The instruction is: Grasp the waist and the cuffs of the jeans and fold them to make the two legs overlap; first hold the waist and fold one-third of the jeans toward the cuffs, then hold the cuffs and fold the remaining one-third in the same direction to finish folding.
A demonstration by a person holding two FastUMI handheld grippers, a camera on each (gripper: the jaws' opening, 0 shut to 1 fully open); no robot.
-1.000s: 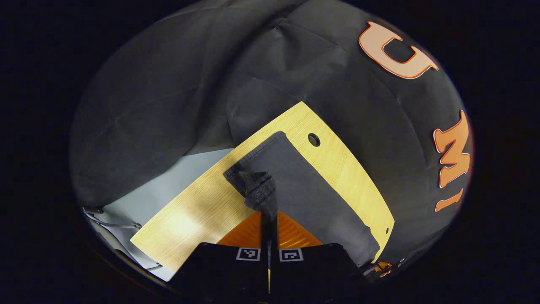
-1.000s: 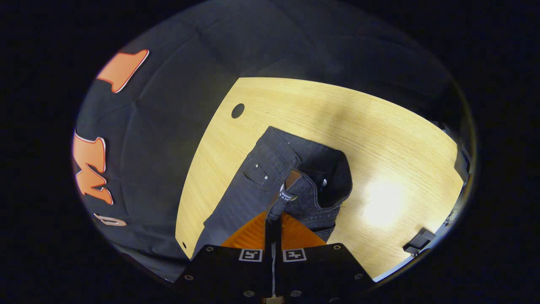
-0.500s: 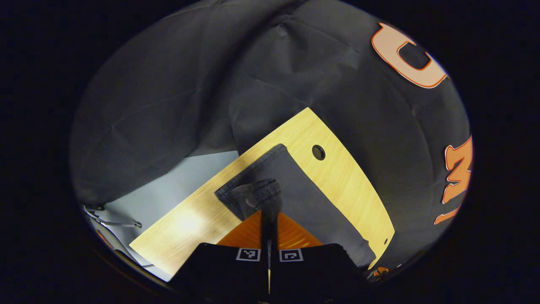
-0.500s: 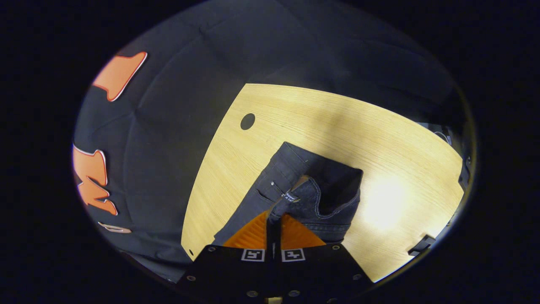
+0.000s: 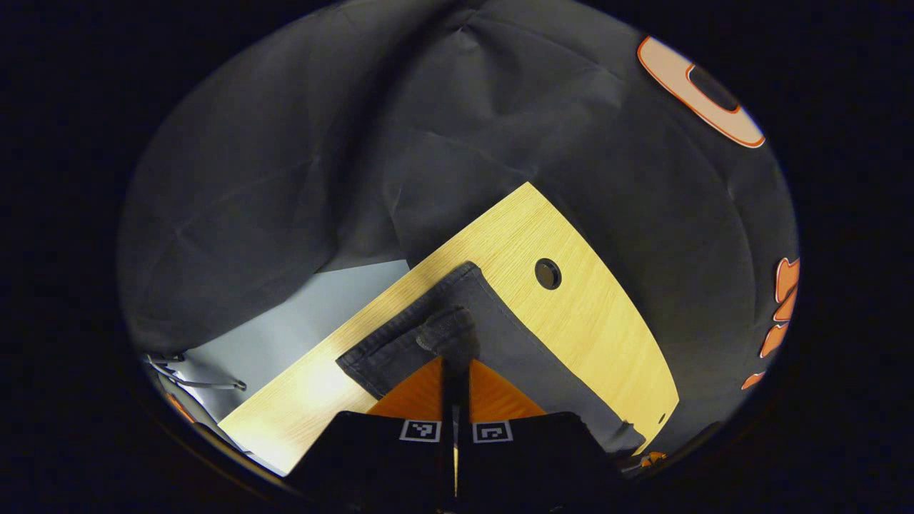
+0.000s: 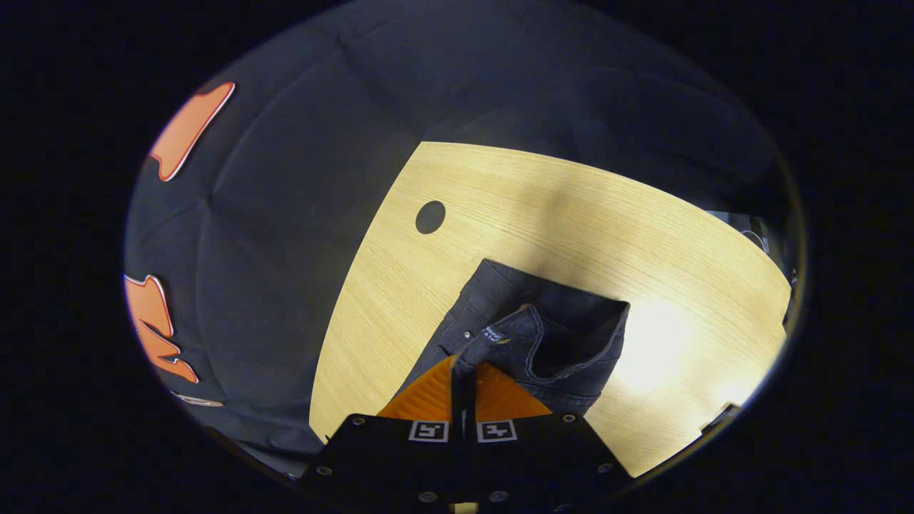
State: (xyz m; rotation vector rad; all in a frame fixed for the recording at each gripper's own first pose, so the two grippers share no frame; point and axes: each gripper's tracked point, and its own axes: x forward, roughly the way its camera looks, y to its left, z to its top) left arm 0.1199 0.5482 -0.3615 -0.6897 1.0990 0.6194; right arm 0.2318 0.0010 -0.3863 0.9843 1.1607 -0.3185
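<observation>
- In the left gripper view my left gripper (image 5: 455,357) has its two fingers pressed together on a bunched bit of dark fabric at the cuffs (image 5: 446,332) of the jeans (image 5: 500,335).
- From that pinch the cuff end rises in a small hump, while the leg beyond it lies flat on the wooden bench (image 5: 593,321), running down toward the lower right of that view.
- A round hole (image 5: 548,273) in the bench sits just beside the jeans' long edge, apart from the fabric.
- Past the bench edge I see pale grey floor (image 5: 285,321) and some thin cables (image 5: 193,371) at the far left.
- In the right gripper view my right gripper (image 6: 463,365) is likewise closed, its fingers nipping the waist (image 6: 514,332) near a small sewn tag (image 6: 493,333).
- The waistband gapes open there, so I look into the dark inside of the jeans (image 6: 571,335); a metal rivet (image 6: 466,334) shows on the outer face just left of the grip.
- The waist end lies on the bench (image 6: 557,214), with a bright glare patch on the wood immediately to its right.
- The same kind of round hole (image 6: 430,216) lies up and to the left of the waist, well clear of the cloth.
- A small dark fitting (image 6: 721,415) sits at the bench's lower right edge; I cannot tell what it is.
</observation>
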